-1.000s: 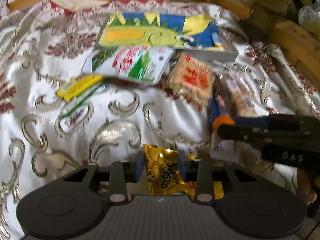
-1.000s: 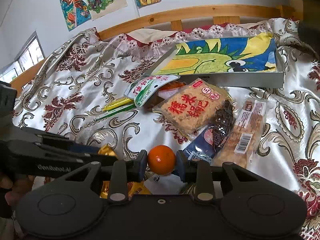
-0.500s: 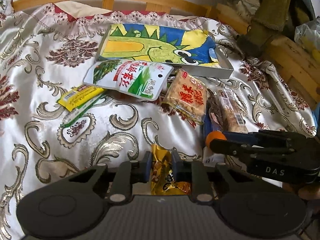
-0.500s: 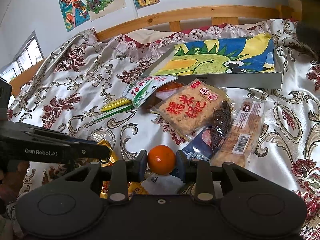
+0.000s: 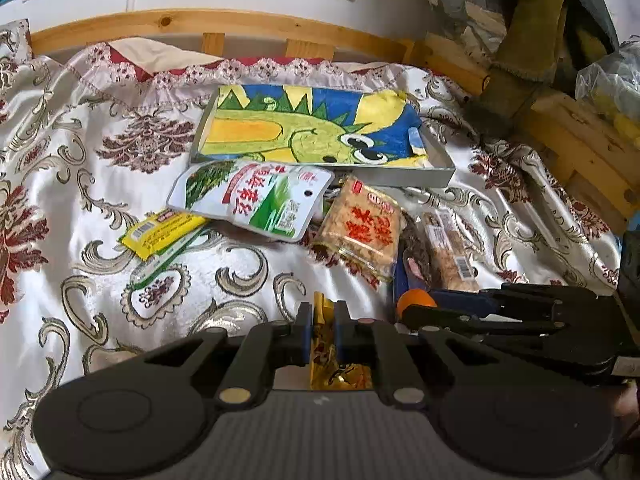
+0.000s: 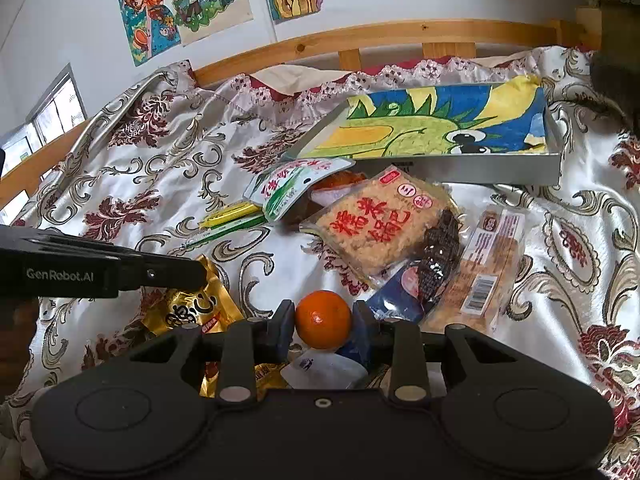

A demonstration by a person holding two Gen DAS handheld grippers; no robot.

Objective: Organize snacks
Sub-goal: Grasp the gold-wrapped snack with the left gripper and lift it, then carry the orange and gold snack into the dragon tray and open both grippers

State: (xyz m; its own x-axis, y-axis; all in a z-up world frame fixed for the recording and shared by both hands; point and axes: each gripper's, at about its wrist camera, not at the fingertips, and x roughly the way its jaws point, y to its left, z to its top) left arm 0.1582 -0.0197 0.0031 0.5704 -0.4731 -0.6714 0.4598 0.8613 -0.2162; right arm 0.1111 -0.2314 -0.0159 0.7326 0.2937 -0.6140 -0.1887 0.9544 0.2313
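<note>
My left gripper (image 5: pixel 321 330) is shut on a gold snack packet (image 5: pixel 326 344), its blue pads pinching the crumpled foil just above the bedspread. The same gold packet (image 6: pixel 198 306) shows in the right wrist view, under the left gripper's fingers (image 6: pixel 160 272). My right gripper (image 6: pixel 323 326) is shut on a small orange (image 6: pixel 323 320), held low over the bed. Farther back lies a flat box with a dinosaur picture (image 5: pixel 316 130), also seen as the dinosaur box (image 6: pixel 440 128). Between lie a green-and-white pouch (image 5: pixel 252 196), a rice-cracker bag (image 5: pixel 360 228) and a yellow sachet (image 5: pixel 162 232).
A patterned satin bedspread (image 5: pixel 100 184) covers the bed, bounded by a wooden rail (image 5: pixel 200 28) at the back. More packets (image 6: pixel 480 272) lie right of the orange. Wooden furniture and a plastic bag (image 5: pixel 608 80) stand at the right. Drawings (image 6: pixel 180 4) hang on the wall.
The left gripper's jaws closed onto the gold packet and lifted a little, tilting up so more of the headboard and wall shows. The right gripper kept still with the orange.
</note>
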